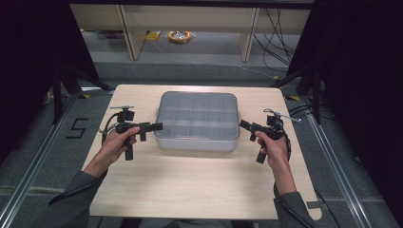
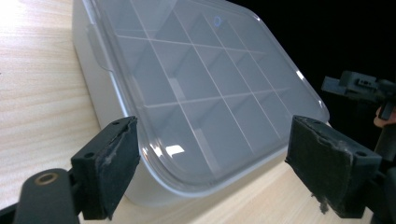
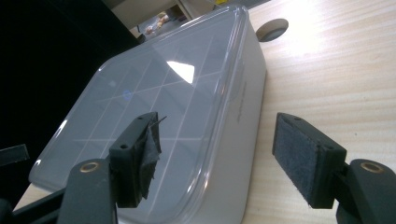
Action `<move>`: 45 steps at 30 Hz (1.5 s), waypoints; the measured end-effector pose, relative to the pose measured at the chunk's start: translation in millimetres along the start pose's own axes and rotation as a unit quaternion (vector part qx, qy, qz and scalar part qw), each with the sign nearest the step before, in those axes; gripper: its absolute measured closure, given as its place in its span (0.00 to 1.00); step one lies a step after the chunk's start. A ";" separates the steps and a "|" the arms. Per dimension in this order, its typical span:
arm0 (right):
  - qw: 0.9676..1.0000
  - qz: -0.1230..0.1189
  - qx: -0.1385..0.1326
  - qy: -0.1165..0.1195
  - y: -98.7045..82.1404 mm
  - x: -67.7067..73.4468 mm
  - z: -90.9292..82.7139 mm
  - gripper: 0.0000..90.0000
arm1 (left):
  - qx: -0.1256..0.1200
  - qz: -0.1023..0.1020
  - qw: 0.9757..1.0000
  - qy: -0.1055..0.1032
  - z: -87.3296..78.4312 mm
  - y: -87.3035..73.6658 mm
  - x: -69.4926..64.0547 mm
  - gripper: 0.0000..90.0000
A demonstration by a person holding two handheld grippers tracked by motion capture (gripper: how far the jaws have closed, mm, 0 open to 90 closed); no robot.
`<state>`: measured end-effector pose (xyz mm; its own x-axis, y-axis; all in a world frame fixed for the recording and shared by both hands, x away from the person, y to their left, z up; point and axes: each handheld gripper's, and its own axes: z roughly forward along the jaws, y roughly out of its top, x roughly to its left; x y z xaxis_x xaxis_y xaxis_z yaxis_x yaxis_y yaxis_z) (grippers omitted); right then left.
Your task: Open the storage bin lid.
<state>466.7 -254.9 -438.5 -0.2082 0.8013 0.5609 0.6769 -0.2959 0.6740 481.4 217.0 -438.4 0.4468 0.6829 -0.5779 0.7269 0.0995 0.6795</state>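
Observation:
A shallow grey box (image 1: 197, 118) with a clear lid and a grid of several compartments sits at the middle of the wooden table (image 1: 190, 185). My left gripper (image 1: 154, 127) is held level at its left side, open. In the left gripper view the gripper (image 2: 212, 135) has its jaws spread wide across the box (image 2: 196, 70) at a near corner. My right gripper (image 1: 243, 124) points at the box's right side. In the right gripper view that gripper (image 3: 217, 135) is open, one jaw over the lid and one beside the wall of the box (image 3: 163, 93).
The right gripper (image 2: 362, 86) shows beyond the box in the left gripper view. Bare tabletop lies in front of the box. Past the far edge are the floor, furniture legs, cables and a yellow ring-shaped object (image 1: 179, 36). Black curtains flank both sides.

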 end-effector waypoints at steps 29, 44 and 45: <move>0.999 0.043 0.006 -0.001 20.0 -12.5 48.0 0.52 | 0.001 -0.065 0.996 0.062 54.7 37.9 39.4 0.34; 1.000 0.017 0.010 0.004 18.1 -7.5 65.8 0.63 | 0.004 -0.053 0.994 0.092 63.1 39.4 36.6 0.56; 1.000 0.019 0.016 -0.004 17.5 -5.3 65.4 0.63 | 0.005 -0.041 0.995 0.095 62.7 40.1 35.4 0.57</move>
<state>525.8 -230.4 -461.2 -0.1757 0.7939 0.5821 0.7063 -0.3102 0.6363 559.1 199.7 -459.9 0.2793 0.7977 -0.5344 0.7622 0.1544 0.6287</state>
